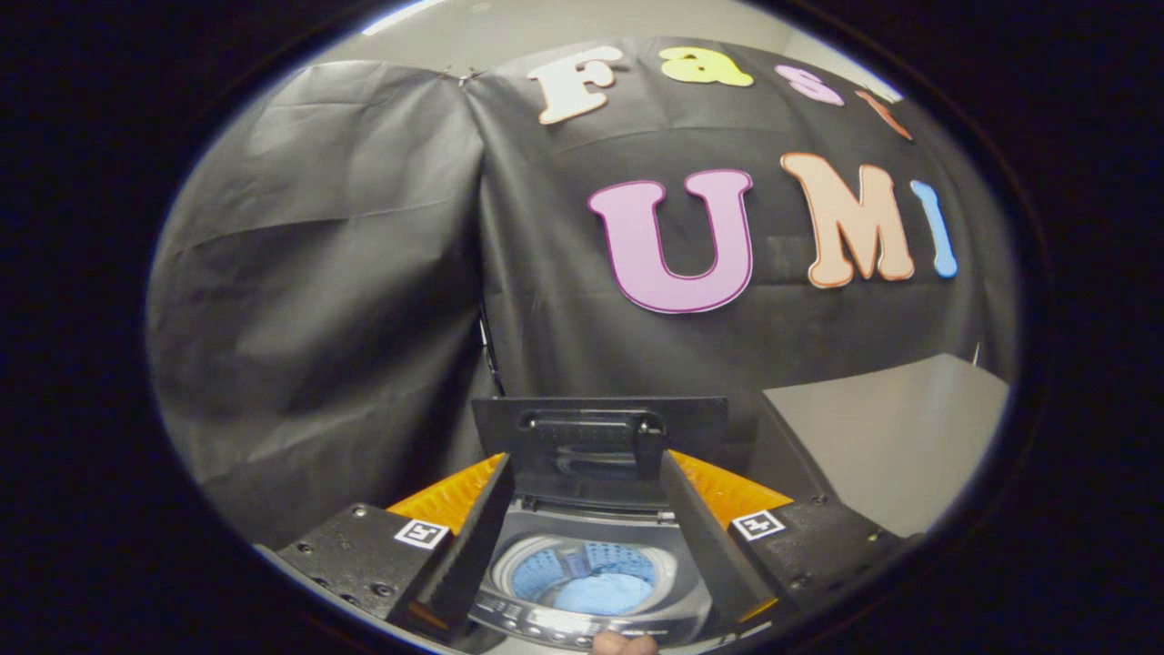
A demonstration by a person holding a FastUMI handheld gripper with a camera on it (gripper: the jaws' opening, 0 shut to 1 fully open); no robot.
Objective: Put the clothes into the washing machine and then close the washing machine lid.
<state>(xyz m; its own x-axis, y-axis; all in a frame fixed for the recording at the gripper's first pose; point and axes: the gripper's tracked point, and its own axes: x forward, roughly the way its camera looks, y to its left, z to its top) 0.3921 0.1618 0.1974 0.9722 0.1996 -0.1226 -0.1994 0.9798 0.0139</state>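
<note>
Clothes (605,593) lie at the bottom of the washing machine (591,582), and we see them as a soft, pale blue heap inside the round drum (587,569), whose perforated blue wall rings them beneath a lighter metal rim. We look down into this small top-loading machine from just above, with our tool (589,537) spread wide, its two fingers (473,546) framing the opening on either side and gripping nothing. The lid (600,446) stands upright at the back, a dark flat panel with a moulded handle recess near its upper edge. We can make out a curved control strip along the machine's near edge, but its markings are too small to tell. Part of a finger or thumb (623,644) peeks in at the very front, mostly cut off. Ribbed orange parts show behind the fingers to both sides of the lid. Beyond hangs the creased black cloth wall (346,273), and a plain grey panel (891,437) stands off to one side.
</note>
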